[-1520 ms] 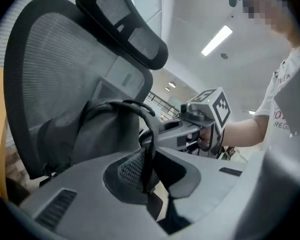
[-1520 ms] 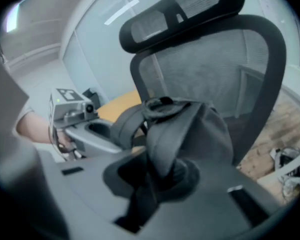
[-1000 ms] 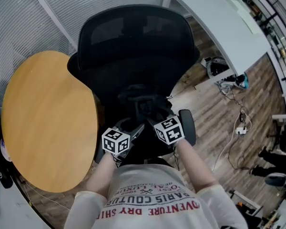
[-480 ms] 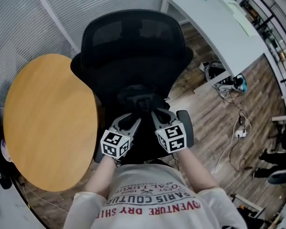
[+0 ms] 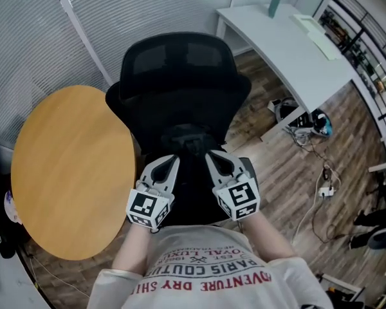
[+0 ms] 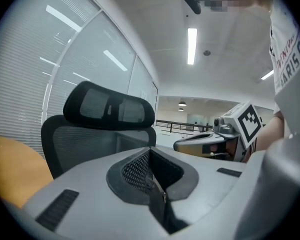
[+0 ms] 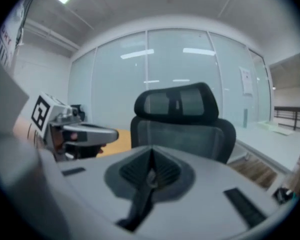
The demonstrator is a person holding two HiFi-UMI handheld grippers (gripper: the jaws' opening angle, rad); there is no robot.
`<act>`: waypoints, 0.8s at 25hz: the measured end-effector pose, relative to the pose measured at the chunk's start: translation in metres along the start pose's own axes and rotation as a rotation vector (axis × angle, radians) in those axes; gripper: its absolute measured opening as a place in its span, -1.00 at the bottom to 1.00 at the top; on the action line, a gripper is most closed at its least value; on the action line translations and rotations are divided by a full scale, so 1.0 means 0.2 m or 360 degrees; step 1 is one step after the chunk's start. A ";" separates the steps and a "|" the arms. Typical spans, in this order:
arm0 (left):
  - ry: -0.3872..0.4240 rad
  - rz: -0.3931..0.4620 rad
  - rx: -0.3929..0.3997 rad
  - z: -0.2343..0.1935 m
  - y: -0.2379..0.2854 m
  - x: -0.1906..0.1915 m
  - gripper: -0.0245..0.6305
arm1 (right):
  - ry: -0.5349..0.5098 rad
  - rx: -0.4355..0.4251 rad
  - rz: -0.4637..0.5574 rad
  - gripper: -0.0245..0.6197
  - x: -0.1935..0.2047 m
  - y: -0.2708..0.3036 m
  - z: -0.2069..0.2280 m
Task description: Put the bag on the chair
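Both jaws had just clenched shut with nothing between them, on the left gripper (image 5: 170, 163) and the right gripper (image 5: 213, 159) alike. Just beyond their tips, the black bag (image 5: 188, 139) lay on the office chair (image 5: 180, 63) seat. Placement judged complete; only withdrawal was left.

- The chair (image 5: 180, 76) stands at centre, with its backrest on the far side.
- The bag (image 5: 186, 137) lies on the chair seat.
- The round table (image 5: 71, 172) stands just left of the chair.
- The desk (image 5: 289, 44) stands behind and to the right.
- The left gripper (image 5: 169, 161) and right gripper (image 5: 213, 156) sit side by side on the near side of the bag.
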State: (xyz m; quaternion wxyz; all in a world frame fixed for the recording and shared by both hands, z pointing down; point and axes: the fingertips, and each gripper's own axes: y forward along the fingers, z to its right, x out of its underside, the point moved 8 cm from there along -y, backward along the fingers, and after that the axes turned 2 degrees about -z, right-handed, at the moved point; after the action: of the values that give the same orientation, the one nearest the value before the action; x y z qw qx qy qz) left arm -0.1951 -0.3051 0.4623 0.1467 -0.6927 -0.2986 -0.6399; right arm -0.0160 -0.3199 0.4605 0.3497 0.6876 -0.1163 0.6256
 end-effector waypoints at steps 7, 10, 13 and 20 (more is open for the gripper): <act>0.0177 0.0104 -0.0054 0.03 -0.13 -0.24 -0.84 | -0.0070 -0.0002 0.0230 -0.84 -0.19 -0.15 -0.03; 0.0200 0.0148 -0.0058 0.06 -0.17 -0.28 -0.84 | -0.0085 -0.0003 0.0294 -0.84 -0.22 -0.21 -0.05; 0.0231 0.0155 -0.0076 0.07 -0.18 -0.29 -0.84 | -0.0097 -0.0013 0.0321 -0.84 -0.24 -0.24 -0.05; 0.0244 0.0159 -0.0087 0.08 -0.21 -0.30 -0.84 | -0.0097 -0.0014 0.0317 -0.84 -0.23 -0.25 -0.06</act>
State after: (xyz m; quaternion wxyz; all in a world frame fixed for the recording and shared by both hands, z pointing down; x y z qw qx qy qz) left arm -0.2073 -0.2768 0.3944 0.1818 -0.6595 -0.2341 -0.6908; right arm -0.0039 -0.2888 0.4002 0.2851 0.6898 -0.1975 0.6355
